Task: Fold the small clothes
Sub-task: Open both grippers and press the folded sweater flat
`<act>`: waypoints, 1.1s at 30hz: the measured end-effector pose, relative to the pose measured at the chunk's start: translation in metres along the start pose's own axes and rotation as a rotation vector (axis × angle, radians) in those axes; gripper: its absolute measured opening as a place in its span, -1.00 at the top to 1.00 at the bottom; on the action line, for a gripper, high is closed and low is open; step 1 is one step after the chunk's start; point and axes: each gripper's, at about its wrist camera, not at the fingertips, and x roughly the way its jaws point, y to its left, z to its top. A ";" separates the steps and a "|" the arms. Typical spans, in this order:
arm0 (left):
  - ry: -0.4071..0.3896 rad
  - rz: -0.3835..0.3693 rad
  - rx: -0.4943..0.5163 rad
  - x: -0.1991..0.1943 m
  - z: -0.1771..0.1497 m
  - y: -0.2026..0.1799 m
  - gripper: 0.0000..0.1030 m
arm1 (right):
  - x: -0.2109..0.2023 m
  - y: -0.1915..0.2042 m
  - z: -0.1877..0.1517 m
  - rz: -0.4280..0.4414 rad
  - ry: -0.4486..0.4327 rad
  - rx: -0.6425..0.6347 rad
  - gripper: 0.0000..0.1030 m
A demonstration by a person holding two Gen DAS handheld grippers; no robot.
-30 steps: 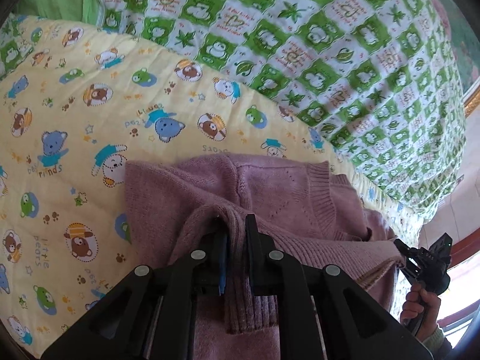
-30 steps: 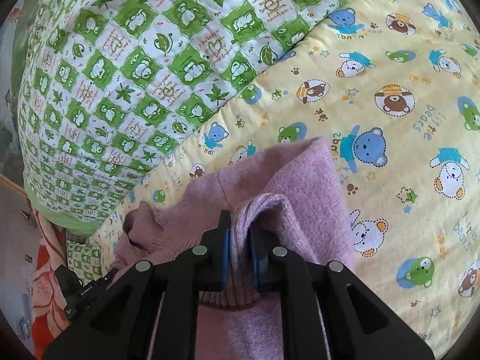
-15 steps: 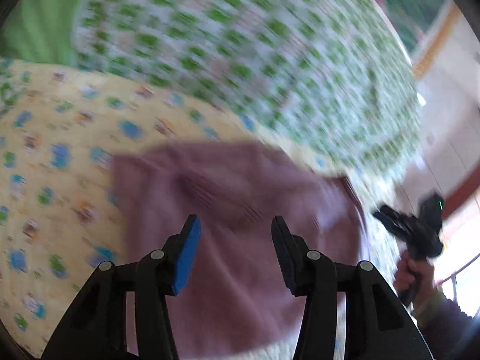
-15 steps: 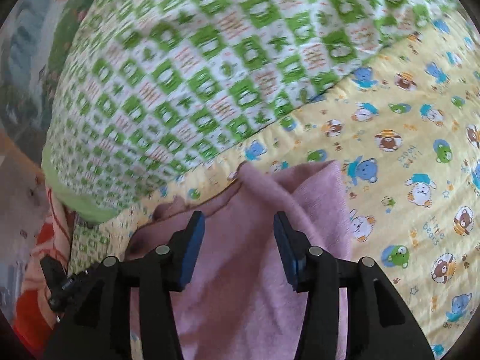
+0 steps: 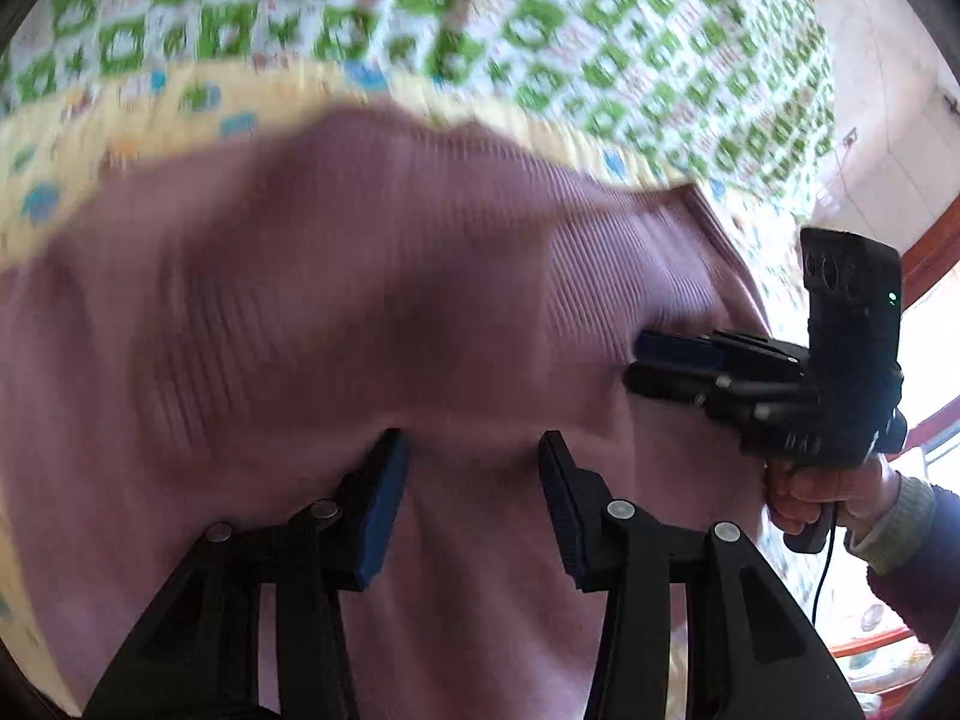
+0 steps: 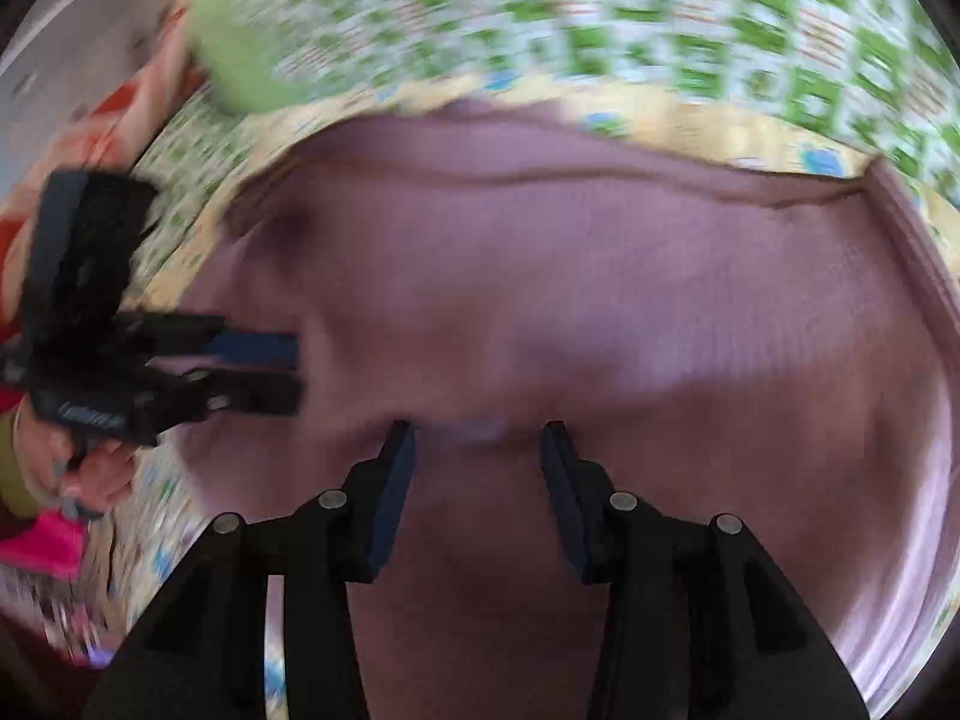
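A mauve knitted sweater (image 5: 336,312) lies spread on the yellow bear-print quilt (image 5: 120,126) and fills most of both views (image 6: 600,300). My left gripper (image 5: 474,450) is open, its fingertips pressed down against the knit, with nothing held. My right gripper (image 6: 477,438) is open too, also low on the sweater. Each gripper shows in the other's view: the right one (image 5: 666,360) at the sweater's right side, the left one (image 6: 264,372) at its left side. Both views are motion-blurred.
A green-and-white checked quilt (image 5: 540,30) is bunched behind the sweater. The bed edge and a pale floor (image 5: 888,60) lie to the right. Red and pink cloth (image 6: 42,546) shows at the left of the right wrist view.
Both grippers let go of the sweater folds they pinched, opened, and moved down close onto the now flatter sweater. The two grippers are nearer each other.
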 end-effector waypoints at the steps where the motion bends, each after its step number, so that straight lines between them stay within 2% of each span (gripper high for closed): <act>1: -0.014 0.027 -0.005 -0.001 0.010 0.005 0.13 | 0.000 -0.012 0.005 0.005 -0.020 0.040 0.17; 3: -0.048 0.109 -0.029 0.000 0.033 0.023 0.17 | -0.002 -0.036 0.018 -0.024 -0.065 0.113 0.30; 4: -0.064 0.137 -0.048 -0.001 0.041 0.032 0.30 | -0.003 -0.045 0.024 -0.034 -0.085 0.132 0.37; 6: -0.099 0.187 -0.102 -0.006 0.056 0.055 0.39 | -0.009 -0.055 0.032 -0.063 -0.136 0.152 0.38; 8: -0.145 0.239 -0.163 -0.013 0.065 0.080 0.40 | -0.022 -0.063 0.036 -0.134 -0.212 0.174 0.38; 10: -0.168 0.258 -0.202 -0.019 0.071 0.096 0.50 | -0.038 -0.082 0.036 -0.234 -0.302 0.256 0.34; 11: -0.170 0.257 -0.214 -0.020 0.071 0.102 0.53 | -0.045 -0.095 0.034 -0.255 -0.341 0.318 0.34; 13: -0.167 0.270 -0.219 -0.019 0.070 0.110 0.65 | -0.048 -0.125 0.024 -0.299 -0.358 0.456 0.35; 15: -0.164 0.292 -0.199 -0.019 0.067 0.108 0.65 | -0.052 -0.144 0.015 -0.266 -0.382 0.526 0.47; 18: -0.169 0.304 -0.194 -0.031 0.059 0.100 0.65 | -0.061 -0.139 0.015 -0.289 -0.381 0.493 0.46; 20: -0.174 0.308 -0.192 -0.044 0.049 0.095 0.52 | -0.073 -0.128 0.015 -0.346 -0.403 0.465 0.40; 23: -0.195 0.306 -0.174 -0.069 0.025 0.078 0.36 | -0.088 -0.124 0.011 -0.316 -0.417 0.489 0.34; 27: -0.208 0.231 -0.192 -0.087 -0.011 0.047 0.26 | -0.115 -0.092 -0.008 -0.239 -0.431 0.428 0.28; 31: -0.160 0.140 -0.238 -0.086 -0.058 0.029 0.23 | -0.114 -0.049 -0.032 -0.132 -0.379 0.369 0.04; 33: -0.121 0.167 -0.255 -0.078 -0.080 0.028 0.23 | -0.103 -0.031 -0.049 -0.105 -0.317 0.341 0.03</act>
